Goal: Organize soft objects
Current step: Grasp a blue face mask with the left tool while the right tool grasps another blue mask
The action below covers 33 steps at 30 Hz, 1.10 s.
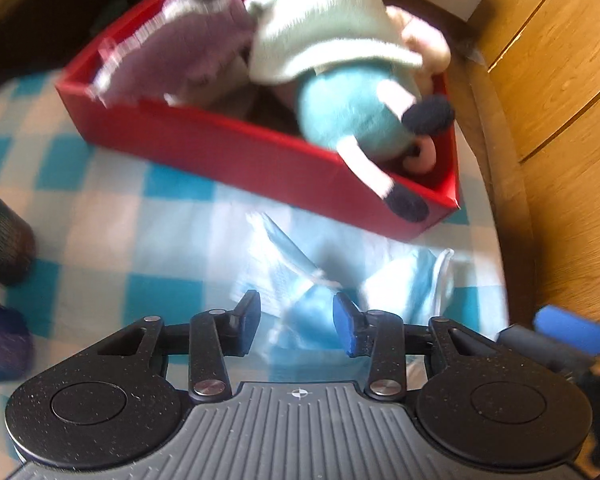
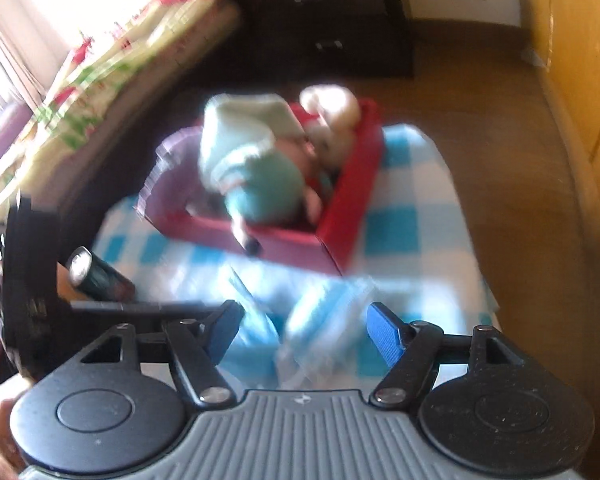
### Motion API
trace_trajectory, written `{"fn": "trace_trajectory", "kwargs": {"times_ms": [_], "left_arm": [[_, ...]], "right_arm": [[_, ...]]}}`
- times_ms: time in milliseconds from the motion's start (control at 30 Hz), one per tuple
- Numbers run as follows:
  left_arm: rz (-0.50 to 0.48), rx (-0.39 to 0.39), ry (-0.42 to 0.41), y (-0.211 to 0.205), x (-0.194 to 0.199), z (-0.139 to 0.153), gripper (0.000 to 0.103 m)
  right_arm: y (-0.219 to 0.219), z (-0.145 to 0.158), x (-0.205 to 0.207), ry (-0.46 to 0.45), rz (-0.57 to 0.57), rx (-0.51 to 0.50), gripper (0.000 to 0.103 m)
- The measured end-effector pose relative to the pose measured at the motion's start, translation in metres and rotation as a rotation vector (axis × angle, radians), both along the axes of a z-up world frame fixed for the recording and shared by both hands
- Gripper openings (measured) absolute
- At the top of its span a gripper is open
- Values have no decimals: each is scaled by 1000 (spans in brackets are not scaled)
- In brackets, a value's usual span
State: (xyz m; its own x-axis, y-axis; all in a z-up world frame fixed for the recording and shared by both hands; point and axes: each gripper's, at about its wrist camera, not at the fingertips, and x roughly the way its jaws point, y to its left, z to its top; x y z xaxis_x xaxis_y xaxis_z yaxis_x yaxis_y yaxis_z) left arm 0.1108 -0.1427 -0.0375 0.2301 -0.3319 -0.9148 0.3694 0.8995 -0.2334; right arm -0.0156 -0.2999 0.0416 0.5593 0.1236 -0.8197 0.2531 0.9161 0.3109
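Hovering spread over the pale blue cloth [image 1: 300, 280] on the checked blanket [image 1: 100, 216], the left gripper [image 1: 296, 316] is risking a thin pinch that slips; blur is hiding the folds. In the right view, the right gripper [image 2: 300, 328] is gaping too, and the red box [image 2: 340, 208] of plush toys [image 2: 260, 176] is smearing.

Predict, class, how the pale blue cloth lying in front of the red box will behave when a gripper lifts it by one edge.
The pale blue cloth lies crumpled in soft folds on the checked blanket, so it will probably droop limply. It looks thin, so likely light. A loose fold may slip from the open left gripper unless pinched firmly.
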Motion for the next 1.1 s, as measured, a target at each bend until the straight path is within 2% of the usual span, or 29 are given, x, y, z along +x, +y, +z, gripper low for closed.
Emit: {"fn": "trace_trajectory", "kwargs": {"times_ms": [233,267,333,533,633,867,967,1000,1033,1100], "left_arm": [[-13,53,-35,-20,-4,-18,43],[-15,62,-48,-21,-5,-17,41],[-4,85,-40,-19,-6,-17,28],[-13,114,-30,12,-21,-10,8],[-6,96,-17,29,-35,-3,3],[0,94,0,44,-55,-10,3],[-5,79,9,45,-52,-10,9],[-3,67,21,45,-50,-10,21],[0,55,33,45,-48,-12,41],[3,40,48,44,-48,-14,63]], "right_arm": [[-2,-34,5,77,-15,-4,49],[-3,-37,6,88,-18,-8,49],[-4,-42,10,110,-19,-10,49],[-9,-50,17,126,-86,2,49],[-3,-56,22,130,-83,48,49],[32,-67,42,150,-9,-55,49],[38,-75,47,167,-9,-80,49],[39,-75,48,162,-5,-95,49],[41,-75,49,161,1,-109,49],[42,-76,51,160,-5,-119,49]]}}
